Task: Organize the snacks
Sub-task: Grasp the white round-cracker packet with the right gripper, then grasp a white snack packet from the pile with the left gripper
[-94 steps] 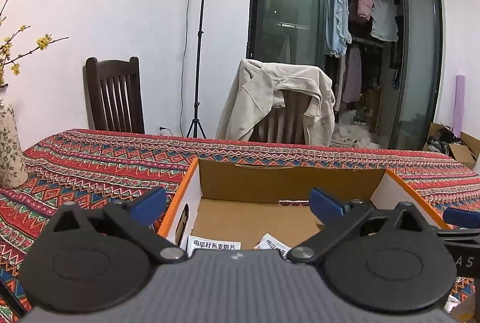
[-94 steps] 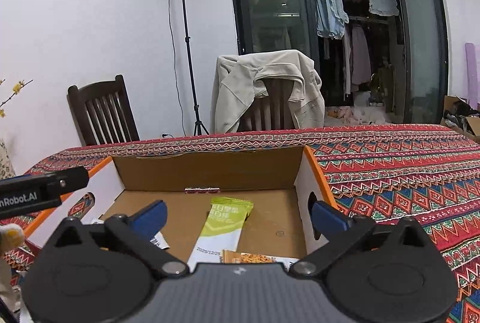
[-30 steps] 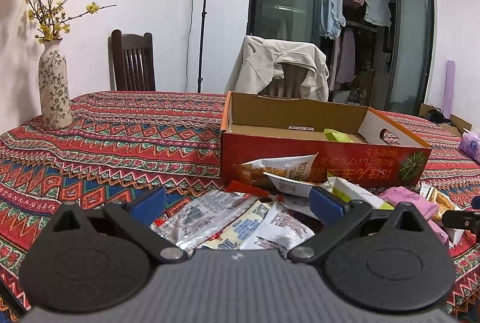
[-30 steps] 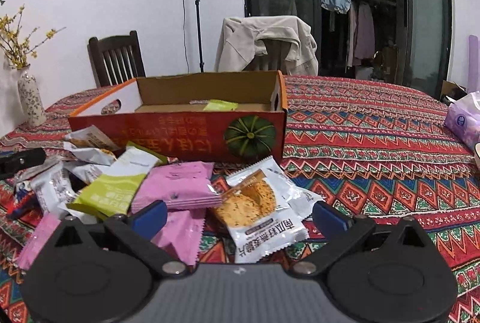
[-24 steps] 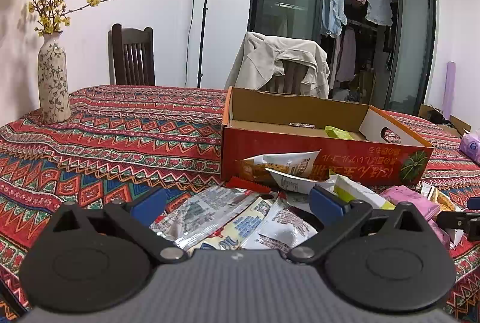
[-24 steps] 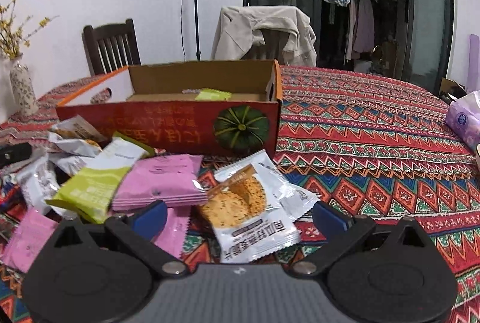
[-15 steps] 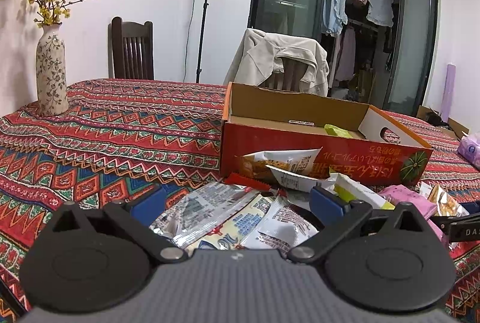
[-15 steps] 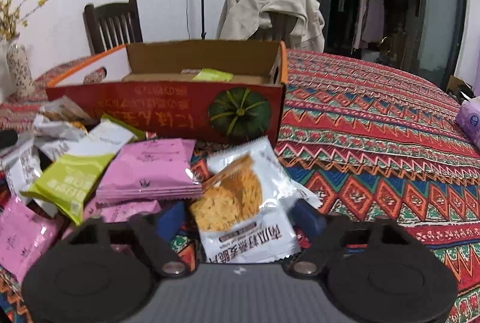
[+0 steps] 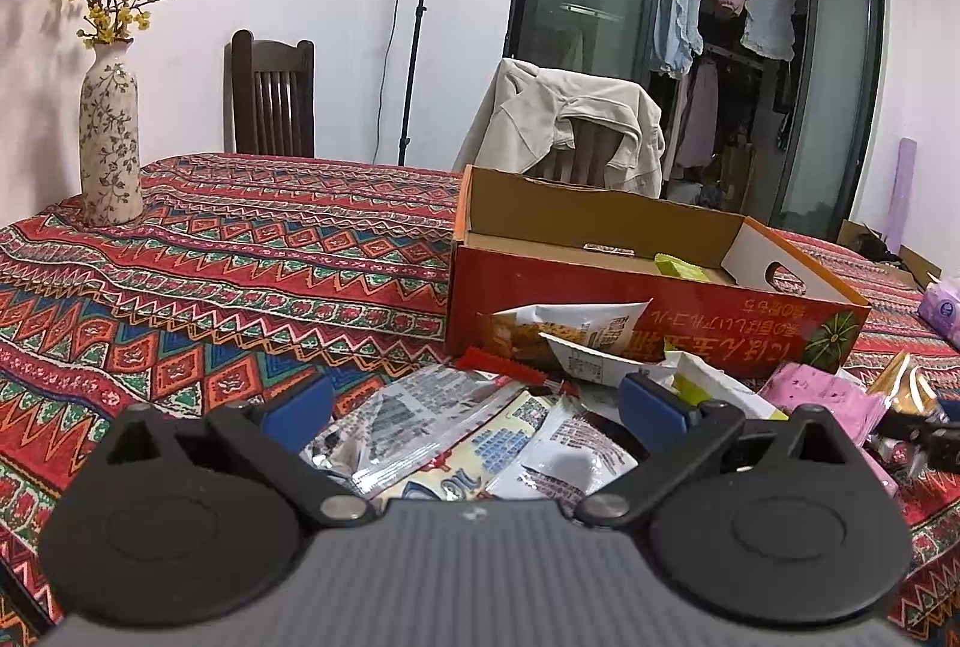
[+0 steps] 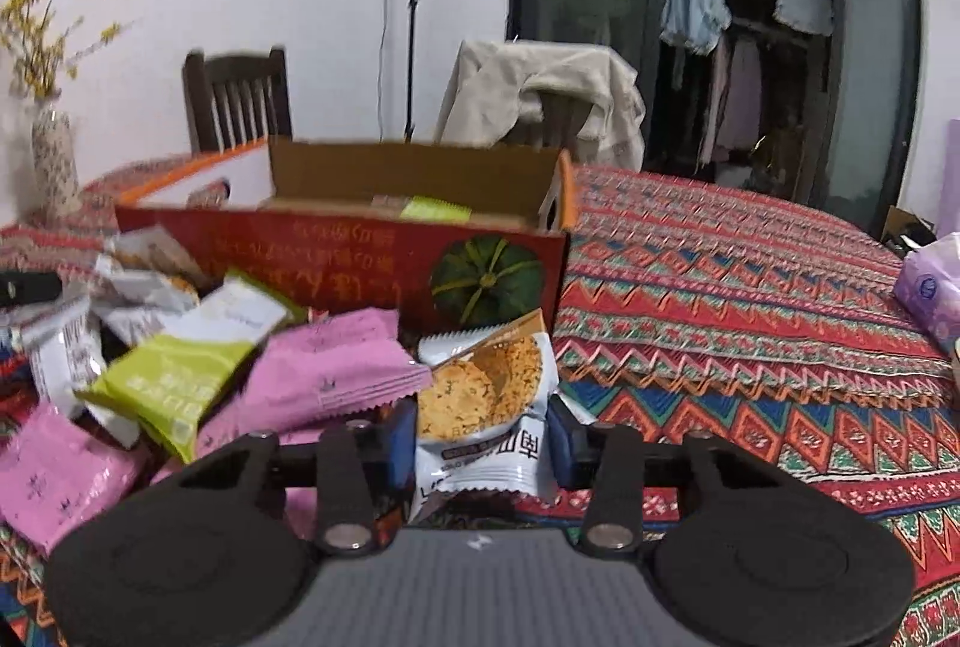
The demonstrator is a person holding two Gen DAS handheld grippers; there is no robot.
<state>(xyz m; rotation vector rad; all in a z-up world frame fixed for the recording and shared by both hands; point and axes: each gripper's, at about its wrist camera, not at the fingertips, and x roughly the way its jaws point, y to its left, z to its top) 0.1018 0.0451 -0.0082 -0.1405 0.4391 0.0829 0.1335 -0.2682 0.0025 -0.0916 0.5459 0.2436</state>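
Grip on the white crinkly cracker packet (image 10: 486, 407) is probably closing; you are lifting gently with right gripper (image 10: 483, 440), left gripper (image 9: 477, 407) gaping wide.

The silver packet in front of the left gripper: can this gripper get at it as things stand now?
Probably yes. The left gripper has its jaws wide apart, and the silver packet lies on top of the pile between them, with nothing over it. It overlaps a blue-printed packet, so that one may shift.
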